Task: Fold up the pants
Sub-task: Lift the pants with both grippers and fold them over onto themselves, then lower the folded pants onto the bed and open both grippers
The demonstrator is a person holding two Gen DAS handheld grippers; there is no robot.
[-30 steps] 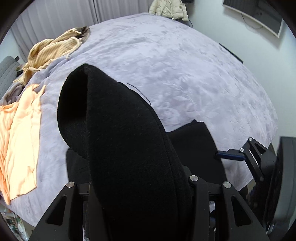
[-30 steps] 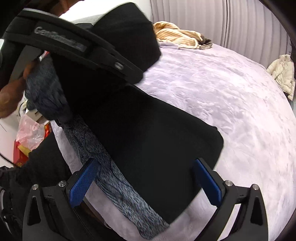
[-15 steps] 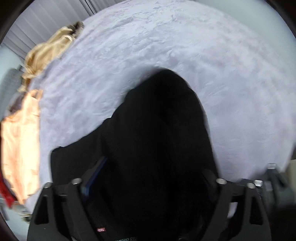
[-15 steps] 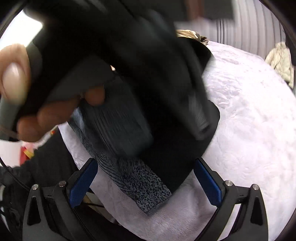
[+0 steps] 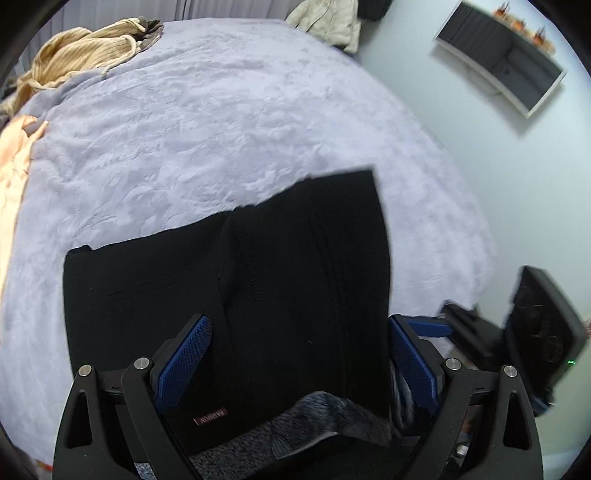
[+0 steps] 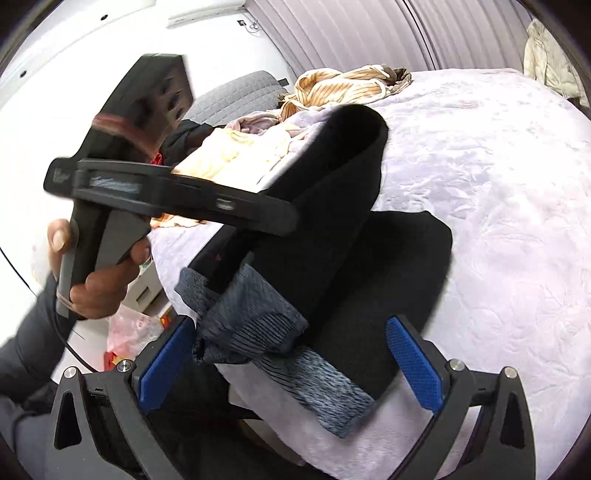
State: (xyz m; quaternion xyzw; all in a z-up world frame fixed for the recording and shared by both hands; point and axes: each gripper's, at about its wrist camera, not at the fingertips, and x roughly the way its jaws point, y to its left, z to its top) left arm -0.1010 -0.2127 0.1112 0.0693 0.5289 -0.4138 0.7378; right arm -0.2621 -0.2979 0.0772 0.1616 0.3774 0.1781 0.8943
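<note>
Nearest, in the right wrist view: spreads the right gripper (image 6: 291, 362) wide, blue pads well apart, clamping nothing. Hovers it over the mottled grey waistband (image 6: 325, 376) at the near edge of the bed.

Just beyond: sees the black pants (image 6: 388, 288) lying part-folded on the lilac blanket (image 6: 498, 184), with one black layer rising in a loop up to the tip of the left gripper (image 6: 288, 221), gripped by the left hand (image 6: 96, 288).

From the left wrist view: shows the left gripper (image 5: 299, 354) just as wide open, with black cloth spanning the gap between its pads (image 5: 192, 354). No pinch apparent; cannot tell whether the cloth merely drapes over a finger.

Judged as mid-fold, with the raised layer not yet laid down. To do it well:
- Bring the loop down flat, edge on edge with the layer beneath.
- Slide the left fingers out low and sideways, not upward, to avoid dragging the fold open.
- Pin the waistband with the right gripper if the stack creeps toward the bed's edge.
- Smooth from the crease outward.

Farther off: a striped yellow garment (image 5: 81, 51) and a peach garment (image 5: 14, 155) along the bed's left side, a cream jacket (image 5: 328, 18) at the far end; well clear of the pants.
</note>
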